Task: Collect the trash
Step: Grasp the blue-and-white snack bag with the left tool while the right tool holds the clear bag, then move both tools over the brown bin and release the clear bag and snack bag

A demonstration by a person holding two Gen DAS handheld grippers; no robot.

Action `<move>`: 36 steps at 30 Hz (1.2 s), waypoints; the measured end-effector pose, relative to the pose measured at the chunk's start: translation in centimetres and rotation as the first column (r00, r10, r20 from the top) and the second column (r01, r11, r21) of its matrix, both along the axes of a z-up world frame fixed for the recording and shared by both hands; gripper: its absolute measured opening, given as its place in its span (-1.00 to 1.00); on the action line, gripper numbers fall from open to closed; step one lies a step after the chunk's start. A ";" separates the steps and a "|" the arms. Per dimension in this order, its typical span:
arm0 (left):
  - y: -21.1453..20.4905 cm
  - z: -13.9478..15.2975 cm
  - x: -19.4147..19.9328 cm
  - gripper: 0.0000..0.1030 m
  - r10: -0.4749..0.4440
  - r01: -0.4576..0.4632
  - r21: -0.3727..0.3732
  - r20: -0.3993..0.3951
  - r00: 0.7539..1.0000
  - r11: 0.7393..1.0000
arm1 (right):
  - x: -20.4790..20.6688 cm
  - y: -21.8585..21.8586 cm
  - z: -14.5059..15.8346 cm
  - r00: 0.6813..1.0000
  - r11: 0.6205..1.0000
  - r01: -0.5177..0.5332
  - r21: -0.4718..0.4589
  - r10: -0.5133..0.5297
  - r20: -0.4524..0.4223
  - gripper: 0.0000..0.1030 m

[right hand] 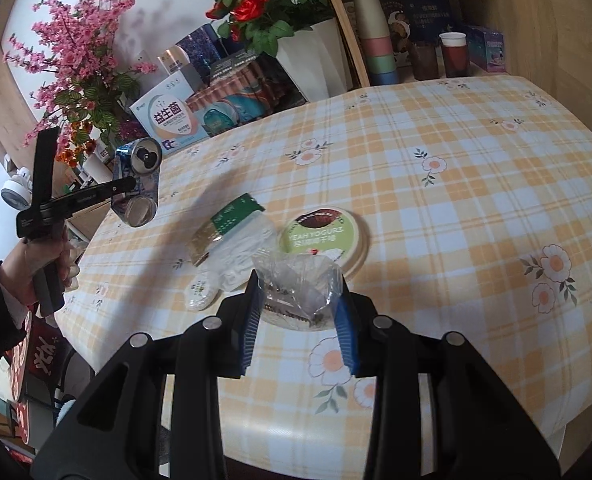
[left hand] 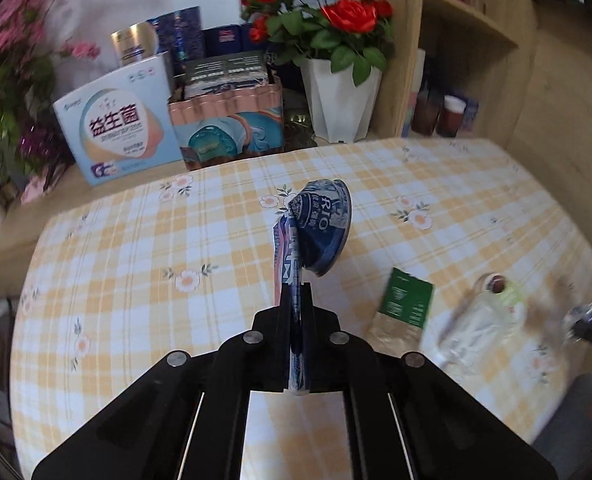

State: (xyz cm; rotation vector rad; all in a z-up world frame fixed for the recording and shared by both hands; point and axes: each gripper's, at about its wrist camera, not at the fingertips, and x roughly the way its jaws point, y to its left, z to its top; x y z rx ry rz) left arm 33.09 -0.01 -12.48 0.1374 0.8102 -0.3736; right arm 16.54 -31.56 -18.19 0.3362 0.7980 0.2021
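Crushed RIO can [left hand: 316, 232] clamped in left gripper [left hand: 296, 300], lifted for binning; right gripper [right hand: 300, 300] pinches clear plastic wrapper [right hand: 296, 280] w/ jaws part-closed.

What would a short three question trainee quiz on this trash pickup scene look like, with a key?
1. True or false: the left gripper is shut on the crushed blue drink can.
2. What does the right gripper hold? A) crumpled clear plastic wrapper B) paper cup C) spoon
3. What round thing lies on the yellow checked tablecloth just beyond that wrapper?

Key: 1 true. 2 A. 3 the round green-topped yogurt lid.
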 end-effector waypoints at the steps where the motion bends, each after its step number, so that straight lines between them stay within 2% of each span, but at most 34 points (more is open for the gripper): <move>1: 0.4 0.6 -1.4 -0.91 0.005 -0.006 -0.049 -0.007 1.000 0.999 | -0.4 0.3 0.3 1.000 1.000 -0.005 -0.001 0.005 0.005 -0.30; 6: 1.0 1.8 -7.8 -0.91 0.010 -0.012 -0.175 -0.013 1.000 0.985 | -2.6 1.7 1.8 0.999 0.999 -0.032 -0.028 0.033 0.021 -0.30; 10: 1.6 2.3 -13.5 -0.91 0.025 -0.033 -0.299 -0.030 0.999 0.954 | -4.7 2.6 2.7 0.998 0.998 -0.050 -0.046 0.052 0.027 -0.30; 12: 1.8 2.3 -15.6 -0.91 0.018 -0.037 -0.338 -0.059 0.998 0.941 | -5.7 3.0 3.0 0.998 0.997 -0.060 -0.056 0.061 0.031 -0.30; 17: 2.1 2.3 -21.4 -0.91 0.028 -0.047 -0.358 -0.060 0.998 0.932 | -8.1 4.3 3.3 0.996 0.994 -0.084 -0.073 0.087 0.032 -0.30; 23: 2.5 2.4 -26.5 -0.91 0.056 -0.065 -0.386 -0.035 0.998 0.920 | -10.4 5.9 2.7 0.993 0.990 -0.114 -0.084 0.116 0.021 -0.30; 26: 2.7 2.0 -28.6 -0.91 0.056 -0.073 -0.412 -0.053 0.997 0.908 | -11.4 6.6 2.0 0.991 0.987 -0.133 -0.089 0.134 0.002 -0.30; 36: 3.9 1.1 -32.0 -0.91 0.085 -0.098 -0.404 -0.050 0.995 0.910 | -13.8 8.6 0.6 0.981 0.976 -0.193 -0.102 0.189 -0.041 -0.29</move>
